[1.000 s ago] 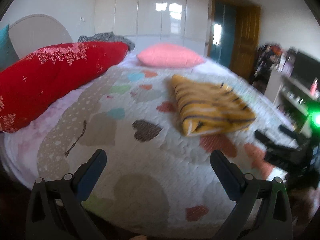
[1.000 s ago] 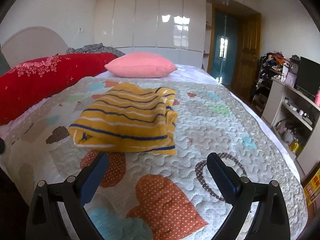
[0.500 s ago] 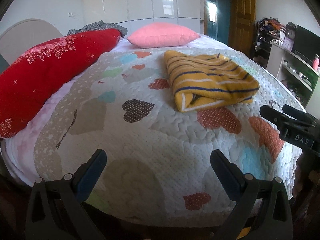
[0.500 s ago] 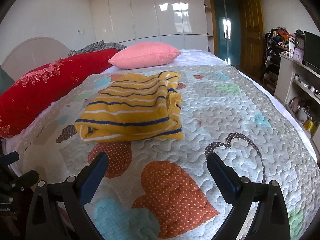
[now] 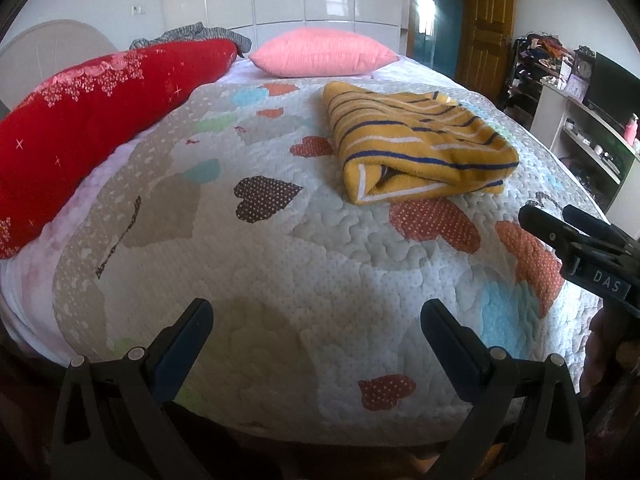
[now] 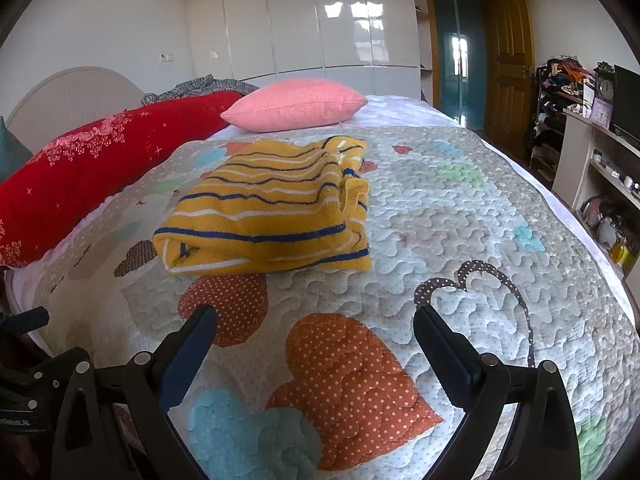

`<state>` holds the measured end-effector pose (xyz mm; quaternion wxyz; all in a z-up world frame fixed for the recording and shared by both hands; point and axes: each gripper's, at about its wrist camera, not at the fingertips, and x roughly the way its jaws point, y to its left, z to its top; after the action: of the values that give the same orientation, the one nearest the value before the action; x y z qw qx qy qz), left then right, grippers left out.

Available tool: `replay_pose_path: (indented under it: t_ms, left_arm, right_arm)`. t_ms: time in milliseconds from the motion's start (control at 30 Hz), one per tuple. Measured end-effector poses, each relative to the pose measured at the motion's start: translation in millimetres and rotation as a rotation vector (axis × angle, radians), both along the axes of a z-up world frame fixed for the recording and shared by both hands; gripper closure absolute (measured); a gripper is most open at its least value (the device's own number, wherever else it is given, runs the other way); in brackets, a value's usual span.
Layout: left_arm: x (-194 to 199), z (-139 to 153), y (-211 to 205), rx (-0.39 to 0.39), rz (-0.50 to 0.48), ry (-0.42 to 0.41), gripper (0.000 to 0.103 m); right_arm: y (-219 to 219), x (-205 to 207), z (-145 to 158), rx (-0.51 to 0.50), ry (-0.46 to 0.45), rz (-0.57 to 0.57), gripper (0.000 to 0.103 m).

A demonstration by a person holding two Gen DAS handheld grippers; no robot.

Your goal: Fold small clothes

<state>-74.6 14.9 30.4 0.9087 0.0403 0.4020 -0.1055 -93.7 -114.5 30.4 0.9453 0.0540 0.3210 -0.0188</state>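
The yellow striped garment (image 6: 266, 204) lies folded into a thick rectangle on the heart-patterned quilt (image 6: 440, 216) in the middle of the bed, its folded edge facing the grippers (navy and white stripes run across it). Nothing rests on it. Beyond it sits a pink pillow (image 6: 296, 106), and along the bed's left side a long red quilted roll (image 5: 92, 112) with grey clothing (image 5: 192, 36) heaped at its far end. Open shelves (image 6: 604, 172) holding small items stand off to the right. The left gripper (image 5: 316, 328) and right gripper (image 6: 316, 332) both hover near the bed's front edge, jaws spread wide, empty, well apart from the garment.
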Motion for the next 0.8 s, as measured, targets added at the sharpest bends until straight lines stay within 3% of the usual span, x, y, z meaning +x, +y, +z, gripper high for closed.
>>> replay_pose_path:
  t_ms: [800]
  left_arm:
    - [6.8,-17.0,12.7,-0.033,0.04,0.068,0.0]
  right_arm:
    - [15.3,1.1,-3.5,-0.005,0.005,0.044,0.003]
